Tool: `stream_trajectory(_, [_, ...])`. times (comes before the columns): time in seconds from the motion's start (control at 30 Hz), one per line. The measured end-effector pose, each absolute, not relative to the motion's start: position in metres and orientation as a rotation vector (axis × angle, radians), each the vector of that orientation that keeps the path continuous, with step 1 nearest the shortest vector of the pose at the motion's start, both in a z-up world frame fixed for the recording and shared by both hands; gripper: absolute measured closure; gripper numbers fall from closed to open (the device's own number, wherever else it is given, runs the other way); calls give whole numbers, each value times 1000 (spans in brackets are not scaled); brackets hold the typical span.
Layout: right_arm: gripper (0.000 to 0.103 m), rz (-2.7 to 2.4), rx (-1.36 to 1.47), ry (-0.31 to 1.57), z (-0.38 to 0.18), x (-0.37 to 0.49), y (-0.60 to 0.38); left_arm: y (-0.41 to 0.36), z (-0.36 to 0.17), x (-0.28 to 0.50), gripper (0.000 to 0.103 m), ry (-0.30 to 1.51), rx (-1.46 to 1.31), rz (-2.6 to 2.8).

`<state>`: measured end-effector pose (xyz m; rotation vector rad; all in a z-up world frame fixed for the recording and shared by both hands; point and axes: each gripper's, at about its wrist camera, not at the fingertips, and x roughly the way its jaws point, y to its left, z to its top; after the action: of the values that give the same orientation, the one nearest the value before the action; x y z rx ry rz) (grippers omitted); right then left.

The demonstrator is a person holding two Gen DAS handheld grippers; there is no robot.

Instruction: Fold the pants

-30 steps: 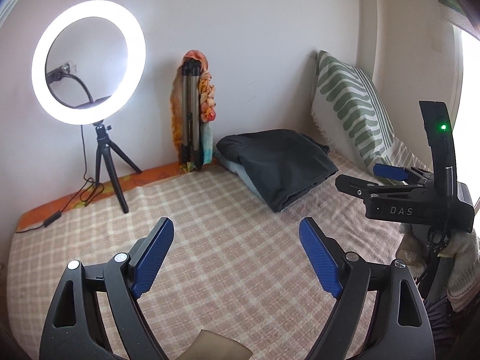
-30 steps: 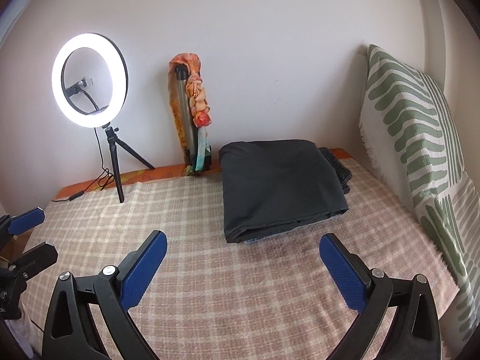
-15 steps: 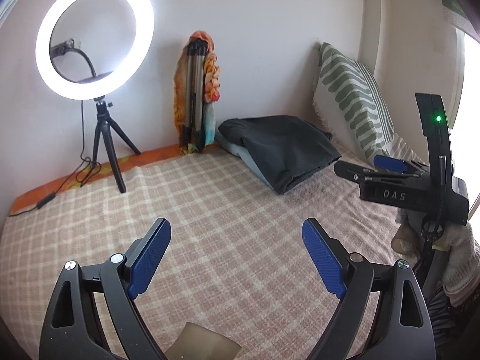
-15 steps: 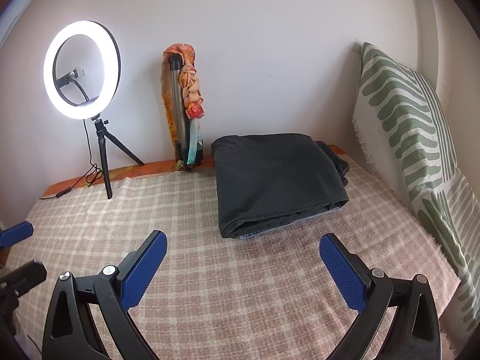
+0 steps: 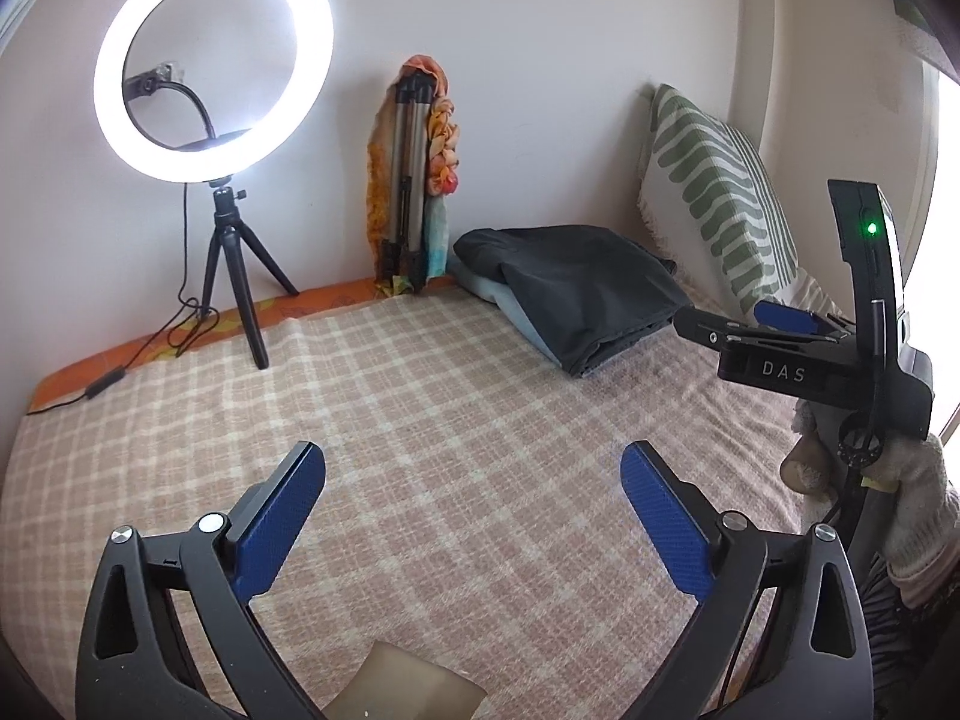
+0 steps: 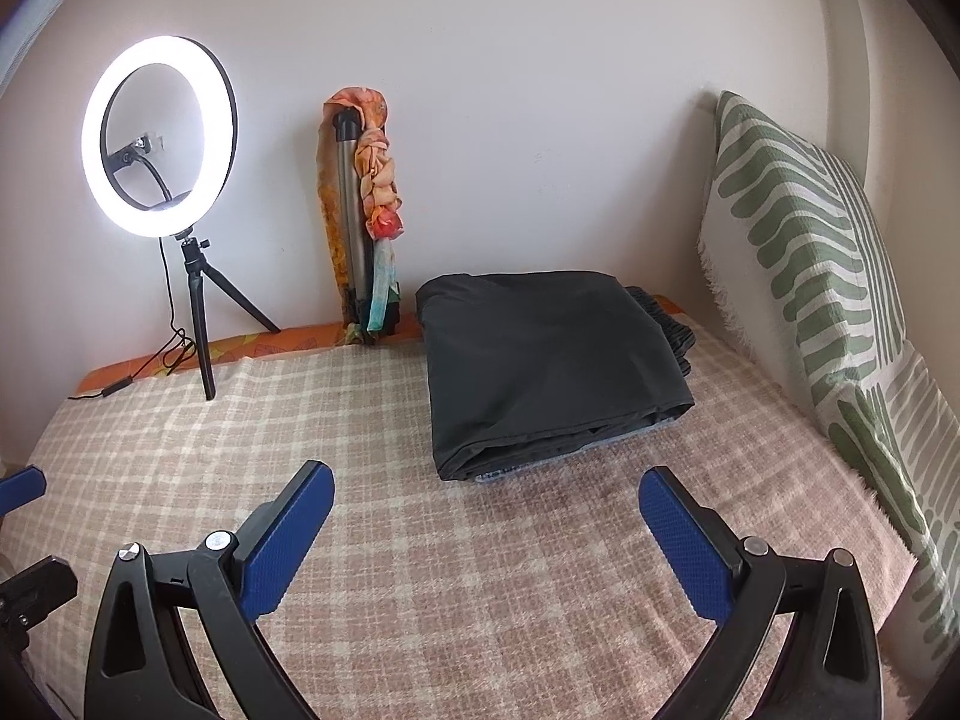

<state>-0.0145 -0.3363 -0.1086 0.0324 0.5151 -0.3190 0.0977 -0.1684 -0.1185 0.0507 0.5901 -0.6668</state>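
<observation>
Dark folded pants (image 6: pixel 552 360) lie in a neat stack at the back of the checked bed cover (image 6: pixel 480 570), on top of a light blue garment (image 5: pixel 510 306). They also show in the left wrist view (image 5: pixel 588 288). My right gripper (image 6: pixel 486 516) is open and empty, a short way in front of the stack. My left gripper (image 5: pixel 474 498) is open and empty over bare cover, farther left and apart from the pants. The right gripper's body (image 5: pixel 798 360) shows at the right of the left wrist view.
A lit ring light (image 6: pixel 159 135) on a small tripod stands at the back left with its cable trailing. A folded tripod draped in an orange scarf (image 6: pixel 360 210) leans on the wall. A green-striped pillow (image 6: pixel 810 276) stands along the right side.
Both grippers have drawn back and lowered a little from the pants, which now sit farther off. Both stay open. The pants have not moved.
</observation>
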Motion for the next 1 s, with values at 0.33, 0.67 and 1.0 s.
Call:
stream_trajectory(0.33, [0, -325, 26, 518, -112, -15, -337, -168, -120, 98, 4, 604, 57, -657])
stream_trajectory(0.67, [0, -328, 31, 521, -112, -16, -338, -169, -119, 96, 4, 611, 61, -669])
stream_trajectory(1.0, [0, -326, 29, 524, -112, -16, -338, -169, -119, 95, 4, 610, 65, -672])
